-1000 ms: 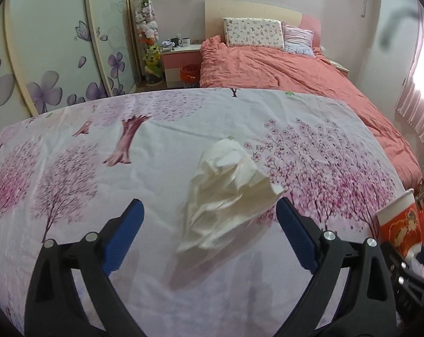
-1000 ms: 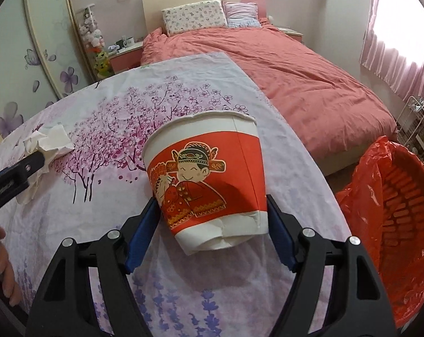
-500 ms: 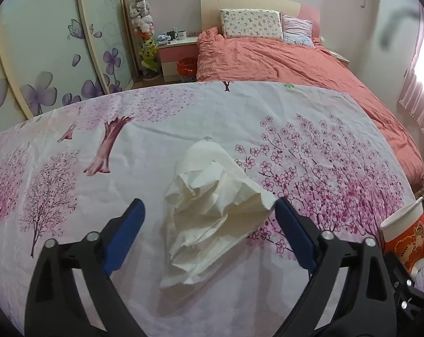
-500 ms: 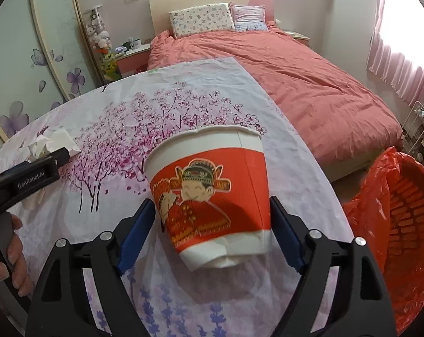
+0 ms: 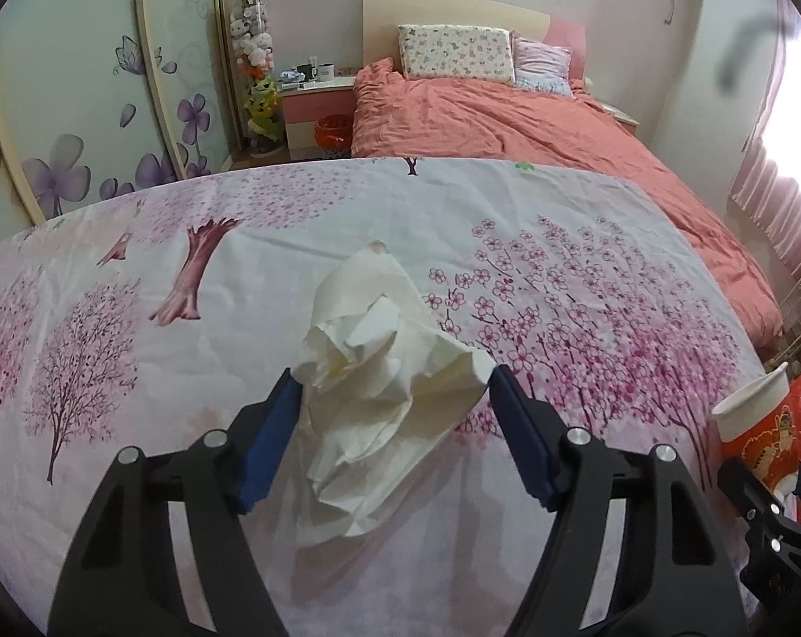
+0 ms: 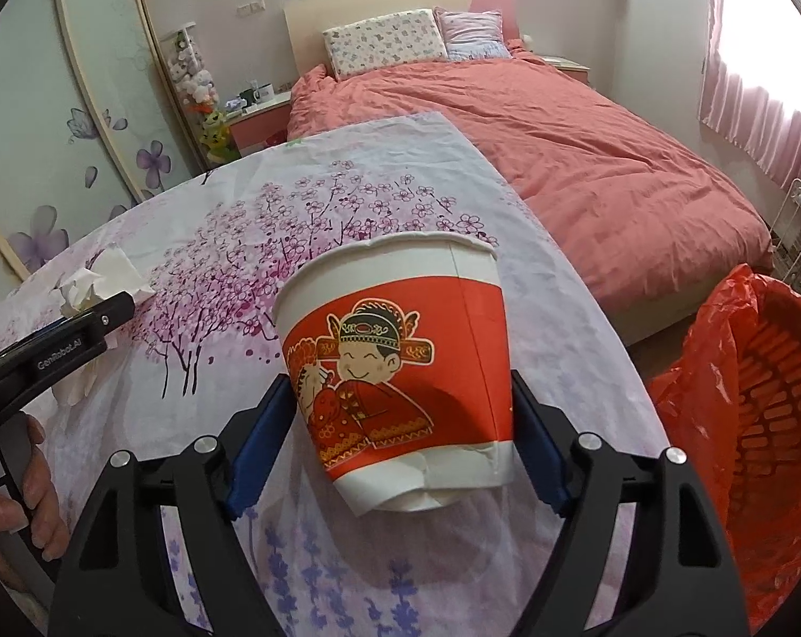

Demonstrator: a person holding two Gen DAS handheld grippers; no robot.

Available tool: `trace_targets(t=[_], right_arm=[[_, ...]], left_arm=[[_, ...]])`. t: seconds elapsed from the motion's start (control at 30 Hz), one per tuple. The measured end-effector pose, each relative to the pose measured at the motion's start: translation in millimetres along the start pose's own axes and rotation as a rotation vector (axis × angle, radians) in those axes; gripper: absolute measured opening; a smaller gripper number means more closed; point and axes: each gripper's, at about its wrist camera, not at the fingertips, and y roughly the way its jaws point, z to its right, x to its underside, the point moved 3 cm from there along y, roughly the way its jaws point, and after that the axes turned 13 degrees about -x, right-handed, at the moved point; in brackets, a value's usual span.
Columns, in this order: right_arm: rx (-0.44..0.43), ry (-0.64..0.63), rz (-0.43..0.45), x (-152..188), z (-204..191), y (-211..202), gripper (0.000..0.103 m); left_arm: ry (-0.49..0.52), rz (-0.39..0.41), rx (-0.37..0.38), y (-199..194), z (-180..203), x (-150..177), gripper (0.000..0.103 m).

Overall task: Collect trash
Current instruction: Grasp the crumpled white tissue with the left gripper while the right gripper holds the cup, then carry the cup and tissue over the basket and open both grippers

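Note:
A crumpled white tissue (image 5: 379, 371) lies on the table's floral cloth (image 5: 135, 318). My left gripper (image 5: 392, 377) straddles it with its jaws closing; both blue pads (image 5: 273, 435) touch the tissue's edges without squeezing it. A red and white paper cup (image 6: 400, 329) with a cartoon figure is tilted just above the cloth. My right gripper (image 6: 399, 387) is shut on its sides, the jaws closing a touch more. The cup (image 5: 756, 424) also shows at the right edge of the left wrist view, and the tissue (image 6: 97, 276) at the left of the right wrist view.
A basket lined with a red bag (image 6: 761, 424) stands on the floor beside the table's right edge. A bed with a coral quilt (image 6: 586, 159) lies beyond the table. A person's hand (image 6: 28, 504) grips the left tool's handle. A white rack (image 6: 798, 223) stands by the curtain.
The left jaws have narrowed from wide apart until the pads meet the tissue's sides, and the tissue has come nearer between them. The cup stays in the right gripper, hardly moved.

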Motion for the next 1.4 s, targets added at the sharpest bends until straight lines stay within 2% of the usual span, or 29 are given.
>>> trace_targets(t=[0.17, 0.23, 0.43, 0.6, 0.9, 1.4], right_arm=[[0.002, -0.016, -0.015, 6, -3, -4, 0.077], [0.010, -0.027, -0.047, 8, -5, 2, 0.078], [0.053, -0.046, -0.064, 4, -10, 10, 0.082], [0.033, -0.048, -0.047, 7, -5, 6, 0.079], [-0.013, -0.026, 0.008, 9, -3, -19, 0.078], [-0.039, -0.025, 0.117, 0, -4, -75, 0.078]], left_arm=[[0.007, 0.005, 0.024, -14, -9, 11, 0.070], [0.018, 0.000, 0.011, -14, -11, 15, 0.071], [-0.015, -0.060, 0.005, -2, -17, 18, 0.072], [-0.007, -0.025, 0.008, -5, -19, 18, 0.068], [-0.003, 0.034, 0.040, -32, -26, 19, 0.063], [0.032, 0.140, 0.094, -106, -19, 20, 0.062]])
